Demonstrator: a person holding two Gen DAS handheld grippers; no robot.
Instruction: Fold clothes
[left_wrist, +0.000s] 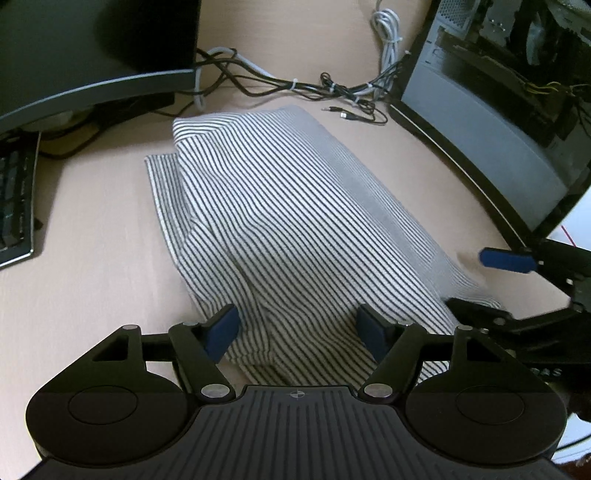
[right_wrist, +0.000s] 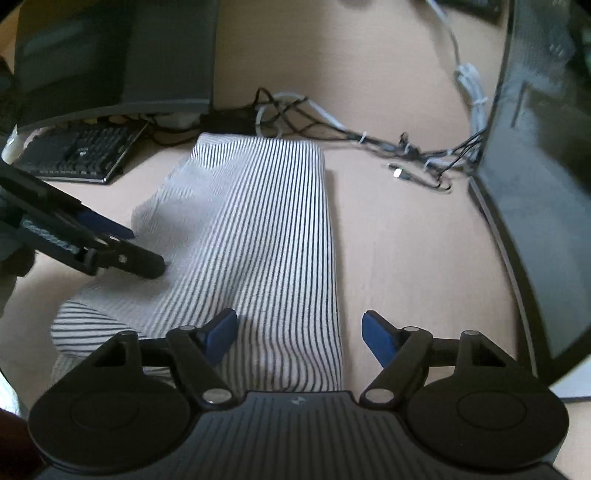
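Standing apart and gripping nothing, the jaws of the left gripper (left_wrist: 297, 330) straddle the near end of the striped garment (left_wrist: 266, 206), while the right gripper (right_wrist: 299, 334), jaws also apart, sits over that end's right corner. The garment's long axis runs from both grippers toward the cable bundle (left_wrist: 314, 86), so each of the 2 hands is equally near its own corner.

Pale wood desk (left_wrist: 92, 229); monitor (left_wrist: 92, 48), keyboard (right_wrist: 77, 155), tangled cables (left_wrist: 295, 86).
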